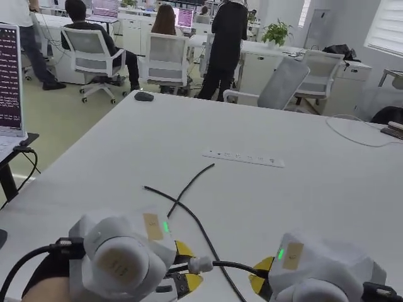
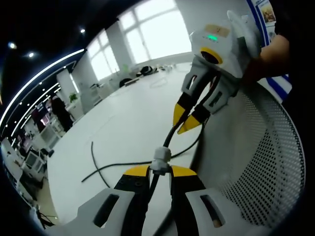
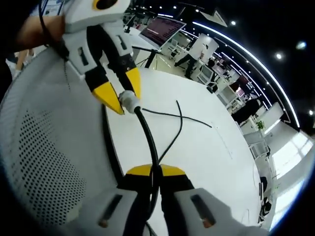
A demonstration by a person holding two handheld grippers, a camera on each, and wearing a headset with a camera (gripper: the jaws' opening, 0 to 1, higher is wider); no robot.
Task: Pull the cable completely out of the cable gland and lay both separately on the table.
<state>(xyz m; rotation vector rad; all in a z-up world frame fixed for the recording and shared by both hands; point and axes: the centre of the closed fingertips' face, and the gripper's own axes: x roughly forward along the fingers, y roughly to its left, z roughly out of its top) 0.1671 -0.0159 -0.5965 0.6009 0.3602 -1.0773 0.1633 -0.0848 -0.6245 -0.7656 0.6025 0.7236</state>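
Note:
A white cable gland (image 1: 200, 264) is pinched in my left gripper (image 1: 187, 265), held just above the white table (image 1: 302, 201) at its near edge. A black cable (image 1: 234, 266) comes out of the gland and runs a short way right into my right gripper (image 1: 259, 275), which is shut on it. The cable's loose lengths cross on the table ahead. In the left gripper view the jaws (image 2: 160, 170) close on the gland (image 2: 160, 158), with the right gripper (image 2: 189, 120) just beyond. In the right gripper view the jaws (image 3: 155, 170) clamp the cable (image 3: 146, 132), and the gland (image 3: 129, 101) sits in the left gripper (image 3: 123, 98).
A white power strip (image 1: 242, 158) lies mid-table and a dark mouse (image 1: 143, 96) at the far edge. A thin white cable (image 1: 352, 135) loops at the right. A screen (image 1: 9, 78) stands left. Office chairs and people are behind. A white perforated surface (image 2: 256, 157) is close by.

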